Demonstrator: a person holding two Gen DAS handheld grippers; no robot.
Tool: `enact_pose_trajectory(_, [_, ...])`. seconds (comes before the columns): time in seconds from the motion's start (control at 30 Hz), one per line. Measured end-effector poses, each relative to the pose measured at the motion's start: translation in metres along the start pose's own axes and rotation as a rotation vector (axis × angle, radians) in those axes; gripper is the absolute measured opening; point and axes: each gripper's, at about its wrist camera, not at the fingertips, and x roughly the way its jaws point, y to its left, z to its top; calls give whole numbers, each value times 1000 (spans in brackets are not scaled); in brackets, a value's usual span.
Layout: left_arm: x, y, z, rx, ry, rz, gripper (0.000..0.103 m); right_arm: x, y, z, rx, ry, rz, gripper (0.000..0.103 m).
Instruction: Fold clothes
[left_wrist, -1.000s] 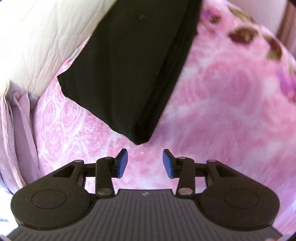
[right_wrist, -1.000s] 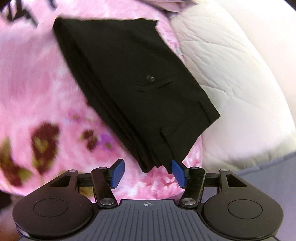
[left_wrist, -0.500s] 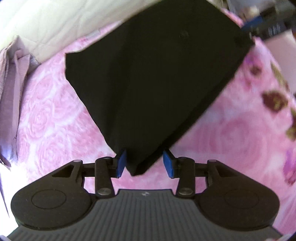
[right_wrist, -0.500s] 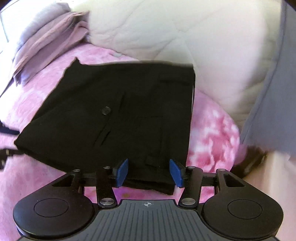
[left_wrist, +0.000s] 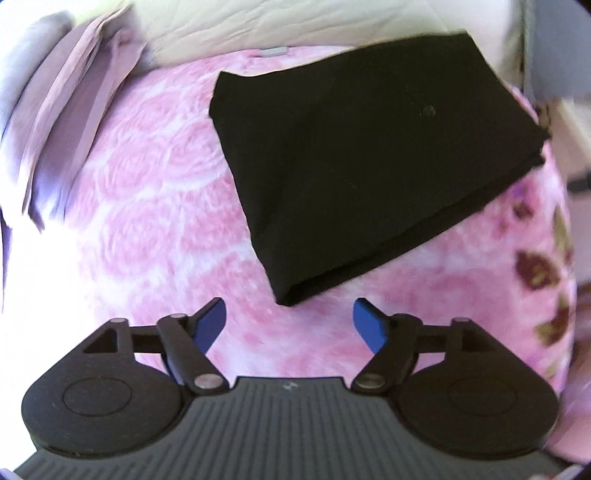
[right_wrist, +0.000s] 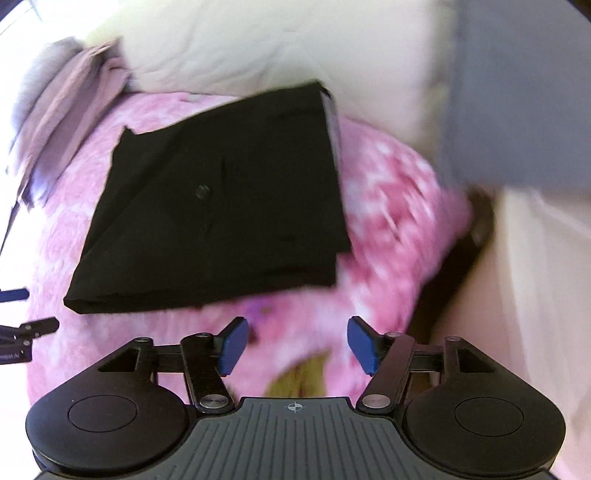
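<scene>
A pair of black trousers (left_wrist: 369, 162) lies folded into a thick flat rectangle on the pink floral blanket (left_wrist: 155, 206). In the right wrist view the same black trousers (right_wrist: 221, 206) show a pocket button on top. My left gripper (left_wrist: 289, 325) hangs just short of the fold's near corner, its jaws opening wide with nothing between them. My right gripper (right_wrist: 294, 345) hovers short of the near edge, its jaws opening too, only blanket between them.
A cream quilted pillow (right_wrist: 266, 48) lies behind the trousers. Lilac and grey clothes (left_wrist: 70, 103) are piled at the far left. A grey cloth (right_wrist: 517, 92) hangs at the right, where the blanket (right_wrist: 399, 206) ends at the bed edge. The other gripper (right_wrist: 22, 332) shows at far left.
Both grippers held the folded trousers' corners between their jaws half a second ago. Now both have opened, pulled back and risen, and the trousers lie free on the blanket.
</scene>
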Motion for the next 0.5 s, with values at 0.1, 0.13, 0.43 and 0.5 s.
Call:
enact_pose_trajectory(0.1, [-16,0,-4,-88,4,-50,91,-18,2,-11,49,13,-8,74])
enact_pose_trajectory(0.13, [-19,2,-6,-117,11,-66,93,-25,4,-15,53,12,-8,77])
enact_pose_trajectory(0.43, [-42,11,-29,-296,-52,-182,96,-68,28,-33,104,-89,-37,89])
enact_pose_trajectory(0.5, [-49,8,-33,-263,-56,-189,96,-71,35,-38,100,-96,-47,90])
